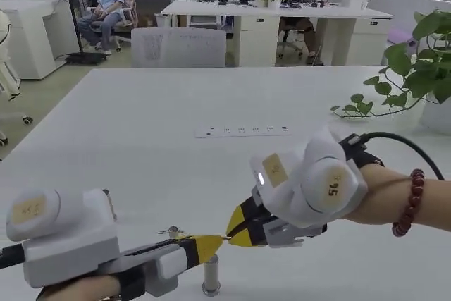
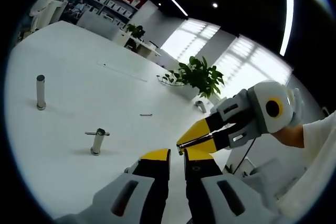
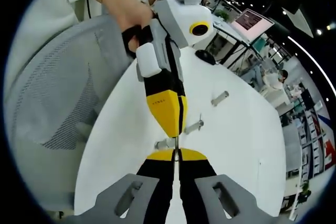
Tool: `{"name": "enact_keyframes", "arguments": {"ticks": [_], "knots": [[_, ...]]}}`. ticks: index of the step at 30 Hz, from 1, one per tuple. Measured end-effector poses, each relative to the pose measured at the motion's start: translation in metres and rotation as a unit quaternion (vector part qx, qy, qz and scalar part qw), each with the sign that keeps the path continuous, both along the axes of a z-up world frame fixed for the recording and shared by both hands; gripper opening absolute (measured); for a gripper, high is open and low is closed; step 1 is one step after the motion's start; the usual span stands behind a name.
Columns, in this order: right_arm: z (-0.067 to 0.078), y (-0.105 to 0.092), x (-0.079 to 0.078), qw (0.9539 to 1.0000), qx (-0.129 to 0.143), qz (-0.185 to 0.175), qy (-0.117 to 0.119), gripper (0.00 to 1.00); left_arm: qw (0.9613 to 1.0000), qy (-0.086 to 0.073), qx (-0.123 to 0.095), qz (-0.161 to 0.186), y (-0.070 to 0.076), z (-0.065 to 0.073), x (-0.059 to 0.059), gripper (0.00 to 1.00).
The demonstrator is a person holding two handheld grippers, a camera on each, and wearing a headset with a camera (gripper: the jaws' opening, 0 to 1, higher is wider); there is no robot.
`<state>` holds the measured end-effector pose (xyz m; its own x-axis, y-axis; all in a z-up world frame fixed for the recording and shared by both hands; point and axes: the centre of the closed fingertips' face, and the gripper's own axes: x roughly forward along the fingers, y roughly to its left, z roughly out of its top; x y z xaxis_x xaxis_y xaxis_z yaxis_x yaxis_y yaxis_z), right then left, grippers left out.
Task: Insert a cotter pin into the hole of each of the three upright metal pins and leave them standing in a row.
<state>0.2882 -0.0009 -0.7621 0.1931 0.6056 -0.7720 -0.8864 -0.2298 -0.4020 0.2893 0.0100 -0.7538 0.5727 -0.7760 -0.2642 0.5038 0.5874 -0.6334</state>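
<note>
The yellow-tipped left gripper (image 1: 210,244) and right gripper (image 1: 235,235) meet tip to tip, both pinched on a thin metal cotter pin (image 3: 177,141), seemingly regripping it for the bare upright steel pin (image 1: 211,273) standing near.

Both tongs have white rounded housings and black jaws with yellow tips. The left tongs (image 1: 211,244), lower left, carry a pale yellow sticker (image 1: 29,209). The right tongs (image 1: 236,232) trail a black cable (image 1: 384,133). A dark red bead bracelet (image 1: 409,204) circles the wrist at the right edge.
</note>
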Motion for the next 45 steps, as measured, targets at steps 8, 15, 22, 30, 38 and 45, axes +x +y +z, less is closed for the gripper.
{"name": "enact_keyframes", "arguments": {"ticks": [8,15,22,30,38,45], "knots": [[0.003,0.004,-0.001,1.0,0.002,0.004,-0.005,0.03,1.0,0.001,-0.007,-0.001,-0.002,0.002,0.0,0.02],[0.003,0.005,-0.002,1.0,0.0,0.005,-0.008,0.03,0.9999,0.011,-0.007,0.007,-0.001,0.001,0.001,0.01],[0.004,0.006,-0.001,1.0,0.002,-0.007,-0.002,0.03,0.9998,0.013,-0.012,0.008,-0.001,0.002,0.0,0.0],[0.007,0.006,-0.001,0.9995,0.018,-0.021,0.014,0.05,0.9997,-0.021,0.013,-0.004,0.0,0.005,0.0,0.0],[0.011,0.001,-0.002,0.9969,0.04,-0.046,0.05,0.1,0.9939,-0.075,0.073,-0.035,0.007,0.0,-0.006,0.0],[0.007,-0.005,-0.009,0.9932,0.043,-0.056,0.093,0.12,0.9835,-0.124,0.112,-0.069,0.005,0.004,-0.013,0.0]]}}
